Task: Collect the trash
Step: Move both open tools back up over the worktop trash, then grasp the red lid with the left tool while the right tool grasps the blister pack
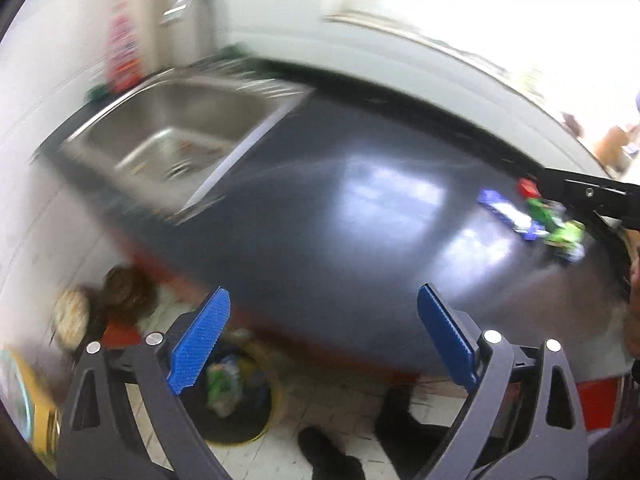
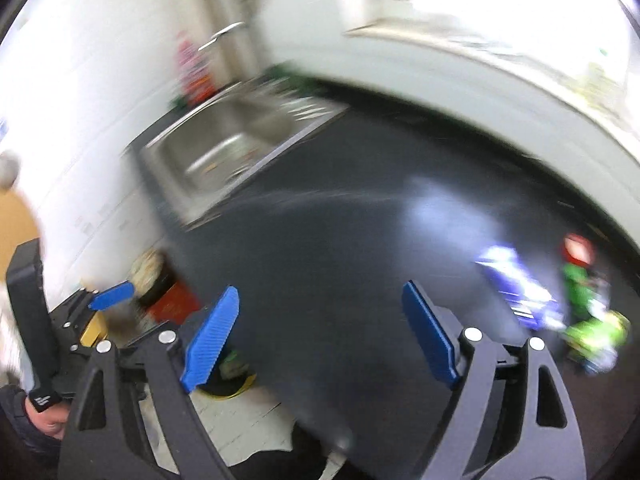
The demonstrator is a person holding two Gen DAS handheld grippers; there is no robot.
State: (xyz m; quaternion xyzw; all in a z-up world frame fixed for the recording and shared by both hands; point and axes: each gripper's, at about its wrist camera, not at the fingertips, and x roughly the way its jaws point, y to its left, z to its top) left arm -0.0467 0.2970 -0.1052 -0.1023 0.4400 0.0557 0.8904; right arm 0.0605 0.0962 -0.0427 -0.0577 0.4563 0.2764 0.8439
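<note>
Left gripper, blue ribbed pads spread apart, nothing between; right gripper likewise wide and empty. Below, seen fully only from left wrist: round black yellow-rimmed trash bin on tiled floor, wrappers inside. Beyond, dark glossy countertop. At its right end, lying together: blue-and-white wrapper, green wrapper, small red item. Farther left, stainless steel sink. Right wrist alone shows hand on left gripper's handle. Labels blurred, unreadable.

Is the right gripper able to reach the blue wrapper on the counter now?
Probably yes: the right gripper is open and empty, and bare counter lies between it and the blue wrapper.
</note>
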